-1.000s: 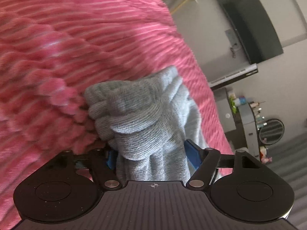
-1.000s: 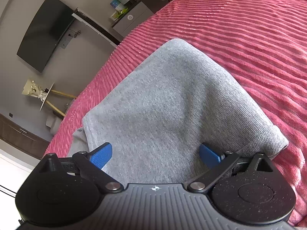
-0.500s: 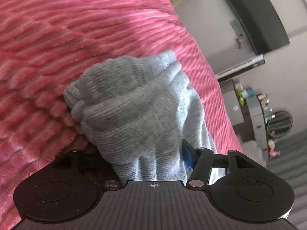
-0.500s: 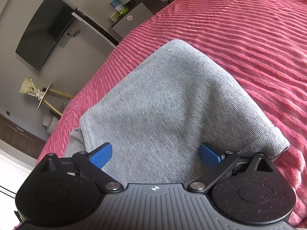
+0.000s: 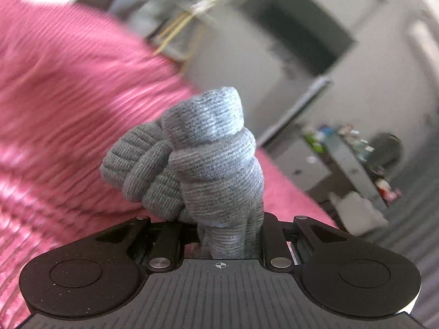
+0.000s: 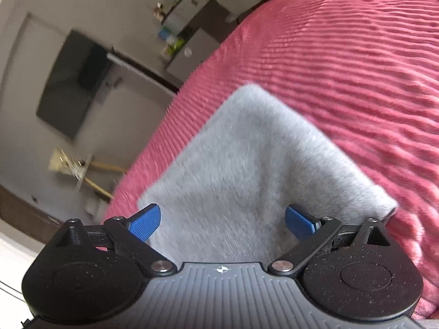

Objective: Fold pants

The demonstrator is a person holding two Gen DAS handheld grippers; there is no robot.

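Observation:
The grey knit pants (image 6: 255, 170) lie folded on a pink ribbed bedspread (image 6: 356, 68). In the left wrist view my left gripper (image 5: 225, 233) is shut on a bunched end of the pants (image 5: 208, 164), with its ribbed cuff, and holds it lifted above the bedspread (image 5: 55, 126). The blue pads are hidden by the cloth. In the right wrist view my right gripper (image 6: 222, 222) is open, its blue fingertips (image 6: 145, 222) spread over the near edge of the flat folded part, gripping nothing.
The bed edge runs diagonally in both views. Beyond it stand a wall-mounted black TV (image 6: 71, 87), a grey cabinet with small bottles (image 6: 189, 52), a gold-legged stand (image 6: 82, 170) and a round mirror (image 5: 387, 148). The view is motion-blurred.
My left gripper has closed tighter on the bunched cloth and lifted it up off the bedspread. My right gripper has stayed open over the folded part, its view shifting slightly.

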